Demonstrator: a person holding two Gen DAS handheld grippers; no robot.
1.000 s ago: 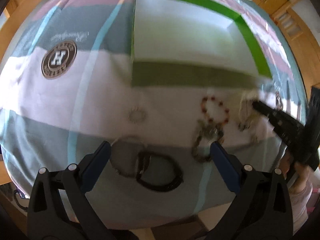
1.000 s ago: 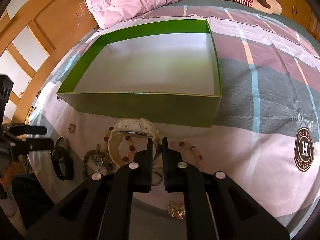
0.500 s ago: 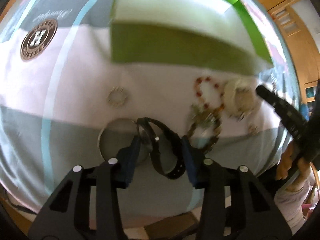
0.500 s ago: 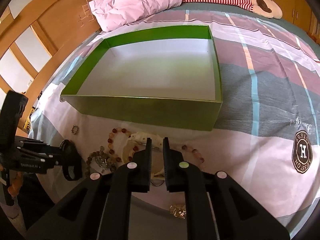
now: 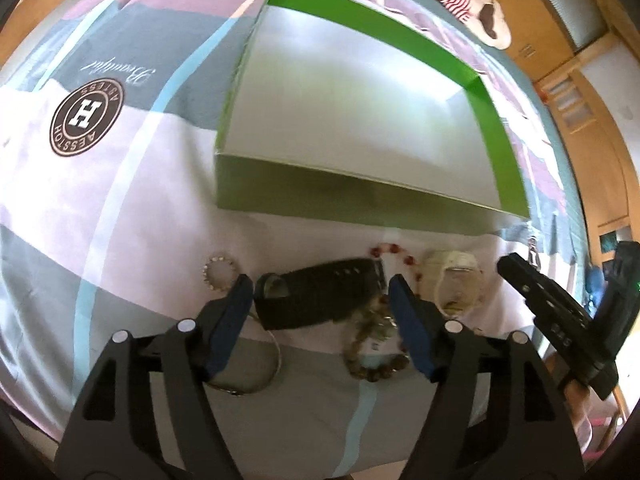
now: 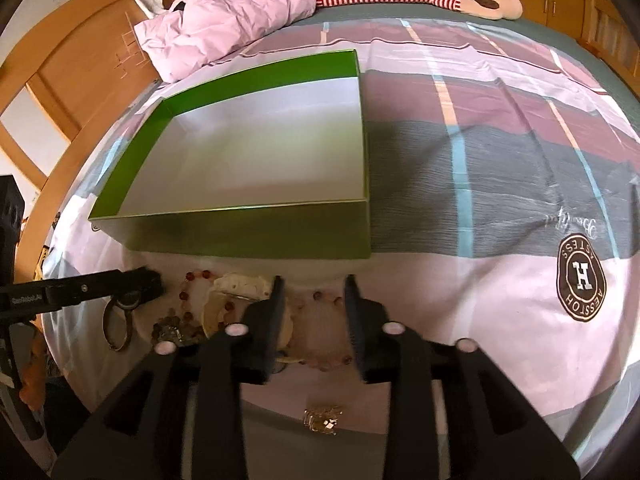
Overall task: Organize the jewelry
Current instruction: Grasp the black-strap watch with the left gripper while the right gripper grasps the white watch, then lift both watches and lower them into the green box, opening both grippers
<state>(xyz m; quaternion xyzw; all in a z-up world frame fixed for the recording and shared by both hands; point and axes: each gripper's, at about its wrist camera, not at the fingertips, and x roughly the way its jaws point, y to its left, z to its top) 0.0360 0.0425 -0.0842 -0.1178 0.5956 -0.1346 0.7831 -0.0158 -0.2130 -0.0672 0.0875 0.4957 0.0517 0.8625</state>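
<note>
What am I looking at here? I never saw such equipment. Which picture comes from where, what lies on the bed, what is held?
A person holds a two-finger tool in each hand; each carries a camera looking along its fingers. One picture is from the left tool, the other from the right tool. On the bed stands an empty green box; before it lie a cream watch, bead bracelets and a small ring. Both tools are opening. A black strap is between the left tool's fingers; whether it is gripped, I cannot tell. The right tool holds nothing.

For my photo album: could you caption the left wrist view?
Left gripper, jaws opening, around a black watch beside an empty green box.
</note>
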